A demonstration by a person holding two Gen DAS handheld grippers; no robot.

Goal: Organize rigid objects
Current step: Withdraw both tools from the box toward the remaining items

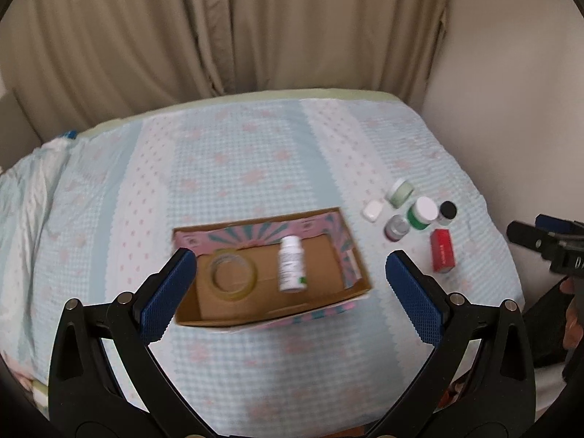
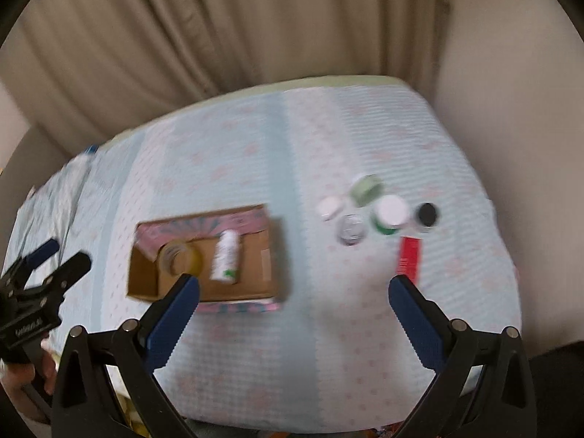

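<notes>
An open cardboard box (image 1: 328, 304) (image 2: 146, 284) lies on the bed; it holds a clear tape roll (image 1: 231, 273) (image 2: 180, 257) and a white bottle (image 1: 291, 263) (image 2: 227, 255) lying flat. To its right stand a pale green jar (image 1: 401, 192) (image 2: 366, 189), a green jar with white lid (image 1: 422, 212) (image 2: 390, 214), a black-lidded jar (image 1: 447, 211) (image 2: 427, 215), a silver-lidded jar (image 1: 396, 227) (image 2: 352, 230), a small white case (image 1: 373, 210) (image 2: 330, 208) and a red box (image 1: 442, 250) (image 2: 409, 257). My left gripper (image 1: 292, 292) is open above the cardboard box. My right gripper (image 2: 294, 306) is open and empty, between the cardboard box and the jars.
The bed (image 1: 255, 153) has a light blue and white patterned cover. Beige curtains (image 1: 219, 29) hang behind it, and a wall (image 1: 511, 91) runs along its right edge. The right gripper shows at the right edge of the left wrist view (image 1: 540, 241).
</notes>
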